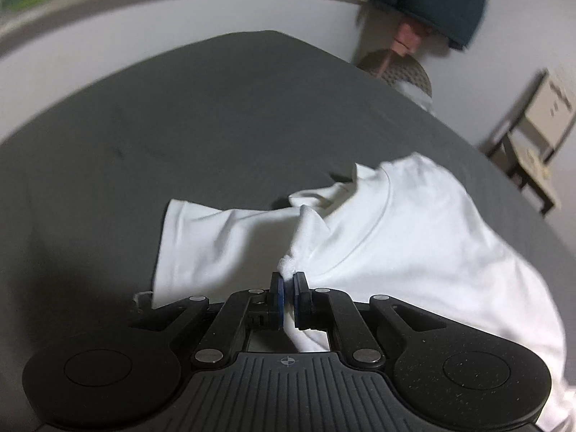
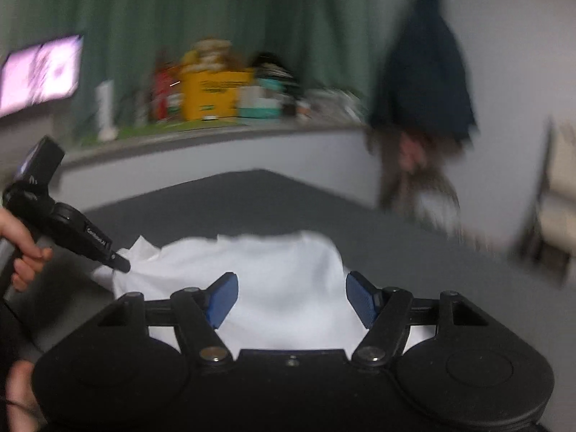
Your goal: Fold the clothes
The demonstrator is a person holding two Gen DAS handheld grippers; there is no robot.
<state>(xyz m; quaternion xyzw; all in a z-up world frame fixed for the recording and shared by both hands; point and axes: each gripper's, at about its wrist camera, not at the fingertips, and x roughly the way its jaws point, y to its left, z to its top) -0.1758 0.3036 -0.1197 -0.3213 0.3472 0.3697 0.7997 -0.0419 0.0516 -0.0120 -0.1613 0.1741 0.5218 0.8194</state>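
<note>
A white T-shirt (image 1: 396, 237) lies rumpled on the dark grey bed sheet (image 1: 180, 126), near its edge. The left gripper (image 1: 288, 288) pinches a bunch of the shirt; the right gripper (image 2: 291, 298) hangs wide and empty above it. Beyond the sheet, a cluttered ledge (image 2: 216, 126), green curtain (image 2: 216, 7) and hanging dark jacket (image 2: 424, 82).

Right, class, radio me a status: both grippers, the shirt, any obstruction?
Left gripper shut on white T-shirt. Right gripper open above it, empty. Shirt on grey bed. Nothing blocking.
</note>
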